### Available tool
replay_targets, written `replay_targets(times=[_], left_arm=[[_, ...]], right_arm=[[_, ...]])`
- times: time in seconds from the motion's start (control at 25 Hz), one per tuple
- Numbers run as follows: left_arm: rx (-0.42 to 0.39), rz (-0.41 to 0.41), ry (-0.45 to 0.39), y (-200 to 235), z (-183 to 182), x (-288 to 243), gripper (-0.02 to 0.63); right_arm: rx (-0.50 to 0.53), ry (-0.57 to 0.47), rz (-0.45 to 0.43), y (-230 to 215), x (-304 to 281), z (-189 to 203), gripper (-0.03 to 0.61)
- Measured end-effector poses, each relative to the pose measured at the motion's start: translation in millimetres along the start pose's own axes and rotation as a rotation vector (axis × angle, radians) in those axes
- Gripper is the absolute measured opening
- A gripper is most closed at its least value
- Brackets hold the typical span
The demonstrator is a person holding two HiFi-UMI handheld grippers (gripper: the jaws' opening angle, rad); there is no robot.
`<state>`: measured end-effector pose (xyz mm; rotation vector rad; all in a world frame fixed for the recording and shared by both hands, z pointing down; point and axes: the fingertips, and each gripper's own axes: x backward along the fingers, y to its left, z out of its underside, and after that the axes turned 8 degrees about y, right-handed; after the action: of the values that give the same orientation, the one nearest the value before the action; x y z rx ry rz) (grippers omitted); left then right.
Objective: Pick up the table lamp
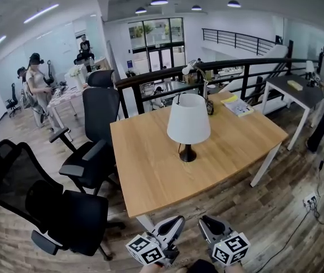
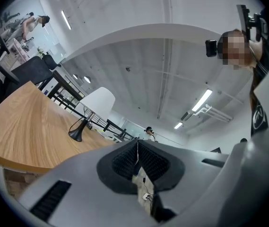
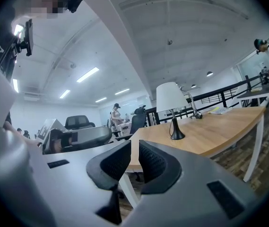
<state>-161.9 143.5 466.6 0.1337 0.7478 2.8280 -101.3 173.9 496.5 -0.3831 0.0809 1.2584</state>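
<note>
Table lamp (image 1: pixel 188 127) stands upright near the middle of the wooden table (image 1: pixel 150 181), white shade over a dark base, well apart from both grippers. Left gripper (image 1: pixel 172 225) and right gripper (image 1: pixel 211 224) hover side by side just off the table's near edge, each clenched on nothing. A black office chair (image 1: pixel 96 135) stands at the left edge, and a booklet (image 1: pixel 237 107) lies by the far right corner.

white-shaded table lamp with black flared base (image 1: pixel 188 126) | upright, untouched | stood near the middle of the wooden desk (image 1: pixel 150 175)
</note>
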Motion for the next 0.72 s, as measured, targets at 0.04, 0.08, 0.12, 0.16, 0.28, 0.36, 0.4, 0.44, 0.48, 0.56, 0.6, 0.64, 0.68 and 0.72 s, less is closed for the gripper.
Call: replay_targets(times=[0.04,0.08,0.12,0.16,0.28,0.36,0.4,0.44,0.48,0.56,0.6,0.64,0.68,0.72], left_arm=[[0.001,0.002,0.006,0.5,1.3,-1.4,0.012],[0.000,0.004,0.011,1.3,2.1,-2.8,0.012],[-0.001,0.005,0.013,3.2,2.0,-4.2,0.012],[-0.001,0.003,0.013,6.3,0.9,-6.0,0.012],[0.001,-0.015,0.001,21.3,-6.6,-13.8,0.012],[-0.002,-0.024,-0.006,30.8,-13.0,-21.1,0.012],[0.000,-0.029,-0.007,35.1,-16.0,-25.6,0.012],[0.004,-0.034,-0.008,39.3,-18.7,-30.5,0.012],[0.008,-0.038,-0.011,43.4,-21.3,-35.6,0.013],[0.014,-0.041,-0.015,51.4,-25.6,-46.7,0.012],[0.015,-0.040,-0.017,55.1,-27.3,-52.8,0.012],[0.014,-0.038,-0.018,58.8,-28.6,-59.0,0.012],[0.014,-0.036,-0.018,62.5,-30.0,-65.6,0.012],[0.018,-0.036,-0.017,65.9,-32.1,-72.4,0.012]], right_arm=[[-0.004,0.001,0.003,-3.1,-1.3,0.2,0.066],[-0.009,0.001,0.007,-6.5,-2.9,0.2,0.066],[-0.014,0.001,0.010,-10.2,-5.3,-0.1,0.066],[-0.017,0.001,0.011,-14.0,-8.6,-1.0,0.066],[-0.017,0.004,-0.001,-24.6,-23.8,-5.7,0.066],[-0.011,0.012,-0.015,-30.9,-35.4,-9.7,0.066],[-0.008,0.016,-0.023,-34.8,-40.9,-12.0,0.066],[-0.006,0.020,-0.031,-39.1,-46.3,-14.3,0.066],[-0.006,0.024,-0.038,-43.6,-51.5,-16.5,0.066],[-0.007,0.029,-0.052,-53.0,-61.3,-20.3,0.066],[-0.008,0.033,-0.058,-57.9,-65.9,-21.9,0.066],[-0.009,0.036,-0.064,-63.1,-70.3,-23.3,0.066],[-0.009,0.040,-0.069,-68.7,-74.7,-24.7,0.066],[-0.010,0.044,-0.073,-74.5,-79.4,-26.2,0.066]])
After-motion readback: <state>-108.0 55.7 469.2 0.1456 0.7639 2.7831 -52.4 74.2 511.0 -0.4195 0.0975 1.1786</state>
